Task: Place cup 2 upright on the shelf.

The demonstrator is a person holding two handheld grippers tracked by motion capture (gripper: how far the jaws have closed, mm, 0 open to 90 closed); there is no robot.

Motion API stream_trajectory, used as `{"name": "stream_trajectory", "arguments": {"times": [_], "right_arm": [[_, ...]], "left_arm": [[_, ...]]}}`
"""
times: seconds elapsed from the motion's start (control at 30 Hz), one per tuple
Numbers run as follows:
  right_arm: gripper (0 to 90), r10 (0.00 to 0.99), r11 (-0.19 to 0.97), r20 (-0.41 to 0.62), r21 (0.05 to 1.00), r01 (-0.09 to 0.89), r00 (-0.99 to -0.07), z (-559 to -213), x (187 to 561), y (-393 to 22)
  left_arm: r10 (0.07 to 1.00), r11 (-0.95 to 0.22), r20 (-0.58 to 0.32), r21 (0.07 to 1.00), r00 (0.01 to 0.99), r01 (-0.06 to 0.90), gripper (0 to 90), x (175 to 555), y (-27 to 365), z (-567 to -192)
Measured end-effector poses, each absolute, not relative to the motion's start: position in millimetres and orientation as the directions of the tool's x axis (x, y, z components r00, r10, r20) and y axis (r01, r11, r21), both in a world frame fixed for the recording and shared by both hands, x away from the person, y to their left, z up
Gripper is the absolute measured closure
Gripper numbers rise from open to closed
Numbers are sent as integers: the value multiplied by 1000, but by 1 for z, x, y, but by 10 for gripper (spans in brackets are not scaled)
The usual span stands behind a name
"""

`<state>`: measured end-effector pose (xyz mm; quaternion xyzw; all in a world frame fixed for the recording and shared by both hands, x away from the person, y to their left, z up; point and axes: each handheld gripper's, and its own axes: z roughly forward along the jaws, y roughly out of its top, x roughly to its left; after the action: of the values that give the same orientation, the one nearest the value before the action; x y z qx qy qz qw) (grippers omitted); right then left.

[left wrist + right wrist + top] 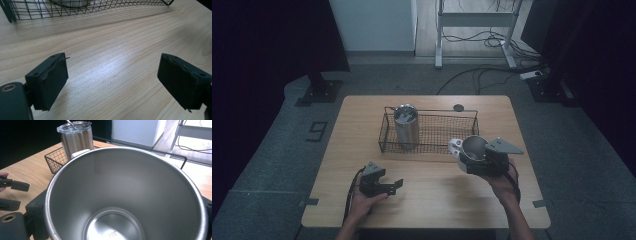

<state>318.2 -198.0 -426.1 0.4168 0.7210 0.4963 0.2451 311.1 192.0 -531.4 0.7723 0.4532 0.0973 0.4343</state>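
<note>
The right gripper (476, 161) clamps the open, shiny steel cup (474, 148) by its body. The left gripper (393, 186) rests half open, empty. The cup looks rigid, light and slick, so that body grip suits it.

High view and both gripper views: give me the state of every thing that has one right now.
Right gripper: shut on the steel cup, held above the table.
Steel cup: open-topped, empty, between the right fingers.
Left gripper: open, nothing between its fingers, low over the table.
Lidded tumbler: upright in the wire basket, lid on.
Wire basket: on the table, holding the tumbler at its left end.
</note>
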Motion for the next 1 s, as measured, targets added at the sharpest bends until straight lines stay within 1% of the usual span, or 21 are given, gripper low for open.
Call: {"name": "stream_trajectory", "arguments": {"times": [0.47,1.0], "right_arm": [[67,838,160,54,927,339,-543,-406,333,-192],[67,840,153,65,924,350,-538,-395,356,-189]], "left_arm": [[787,-214,-243,754,567,621,98,311,192,-533],[791,-218,-236,754,565,620,99,312,193,-534]]}}
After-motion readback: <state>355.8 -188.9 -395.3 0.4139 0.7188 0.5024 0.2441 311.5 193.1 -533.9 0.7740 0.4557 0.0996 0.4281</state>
